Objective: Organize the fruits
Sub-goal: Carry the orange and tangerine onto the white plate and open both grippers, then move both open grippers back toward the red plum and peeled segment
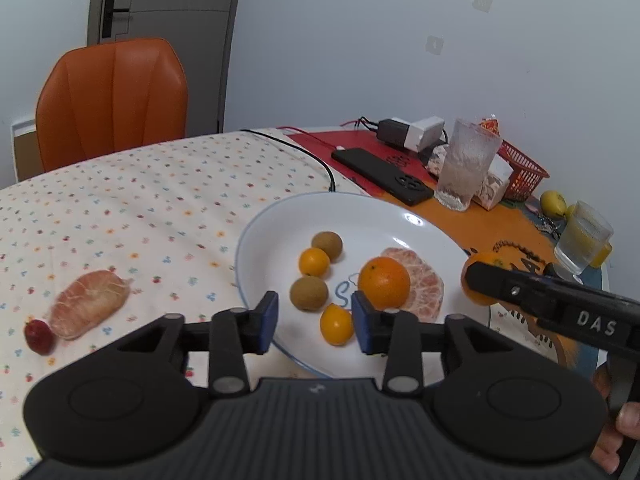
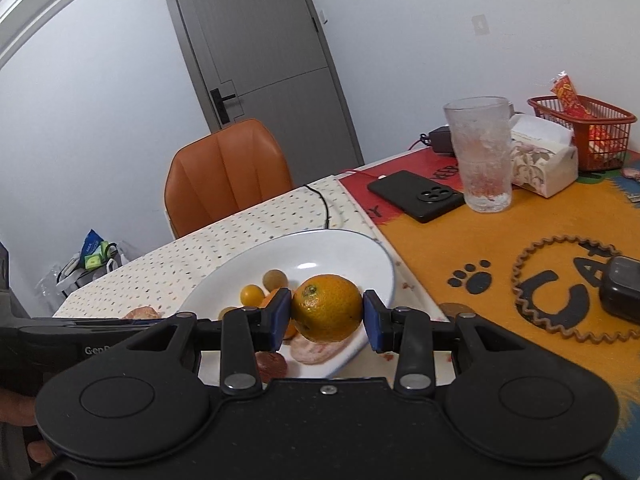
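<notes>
White "DAS" on right gripper (image 1: 480, 276)

An orange chair (image 1: 112, 100) stands behind the worktop (image 1: 160, 208), which carries a flower-print cloth. A grey door (image 2: 264, 52) is shut in the far wall. A black phone (image 2: 418, 195) lies flat on the red part of the mat, just beside a tall frosted glass (image 2: 480, 154). A tissue box (image 2: 542, 160) sits beside a red basket (image 2: 588, 132). A charger (image 1: 412, 132) and black cable (image 1: 320, 160) lie near the worktop's far edge.
</notes>
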Tool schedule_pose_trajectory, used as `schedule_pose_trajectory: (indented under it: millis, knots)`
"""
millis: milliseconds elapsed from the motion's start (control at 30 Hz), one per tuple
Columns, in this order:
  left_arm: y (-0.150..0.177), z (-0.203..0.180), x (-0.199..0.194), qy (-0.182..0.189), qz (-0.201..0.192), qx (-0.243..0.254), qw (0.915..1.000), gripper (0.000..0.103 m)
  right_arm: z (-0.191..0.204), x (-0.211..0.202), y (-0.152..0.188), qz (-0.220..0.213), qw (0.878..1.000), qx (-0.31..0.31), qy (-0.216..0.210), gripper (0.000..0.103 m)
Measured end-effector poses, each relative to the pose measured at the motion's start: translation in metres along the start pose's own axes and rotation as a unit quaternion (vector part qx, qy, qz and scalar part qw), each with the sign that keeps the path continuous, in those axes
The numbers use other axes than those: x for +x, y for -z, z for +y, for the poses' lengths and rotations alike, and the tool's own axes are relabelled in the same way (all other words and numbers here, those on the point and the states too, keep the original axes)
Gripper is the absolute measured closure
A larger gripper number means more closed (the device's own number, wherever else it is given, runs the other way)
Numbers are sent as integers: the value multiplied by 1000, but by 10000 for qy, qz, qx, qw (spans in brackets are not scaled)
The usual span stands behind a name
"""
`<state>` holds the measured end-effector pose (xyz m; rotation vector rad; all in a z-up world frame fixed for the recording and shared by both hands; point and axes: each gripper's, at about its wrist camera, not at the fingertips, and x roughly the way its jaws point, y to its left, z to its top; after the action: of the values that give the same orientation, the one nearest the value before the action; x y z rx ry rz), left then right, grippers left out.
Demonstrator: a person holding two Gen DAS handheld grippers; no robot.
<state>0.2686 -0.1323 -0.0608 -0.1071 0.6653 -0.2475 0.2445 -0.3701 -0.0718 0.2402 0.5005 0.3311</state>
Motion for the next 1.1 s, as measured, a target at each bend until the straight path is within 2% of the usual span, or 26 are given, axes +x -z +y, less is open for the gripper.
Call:
schedule_pose_trajectory:
  millis: [333, 367, 467, 500, 833, 1033, 1100]
  knots:
    - [1, 24, -21, -211, -113, -168, 9996, 46, 27, 10, 1, 77, 9996, -132, -242, 66]
    - [1, 27, -24, -242, -133, -184, 9994, 43, 30, 11, 1, 84, 9995, -144, -272, 63]
    - [2, 35, -32, -325, -220, -251, 9989, 33, 35, 9, 1, -42, 9997, -109, -216, 42]
    - [2, 37, -34, -348, -249, -272, 9987, 30, 36, 9, 1, -54, 9997, -112, -220, 42]
    - [6, 51, -55, -421, -347, -374, 9978, 25, 54, 5, 5, 24, 9993, -170, -329, 42]
    - [11, 60, -69, -496, -399, -423, 9971, 20, 66, 1, 7, 7, 9991, -229, -364, 37]
    - [12, 64, -75, -515, -409, -442, 9969, 20, 70, -1, 7, -10, 9990, -246, -368, 32]
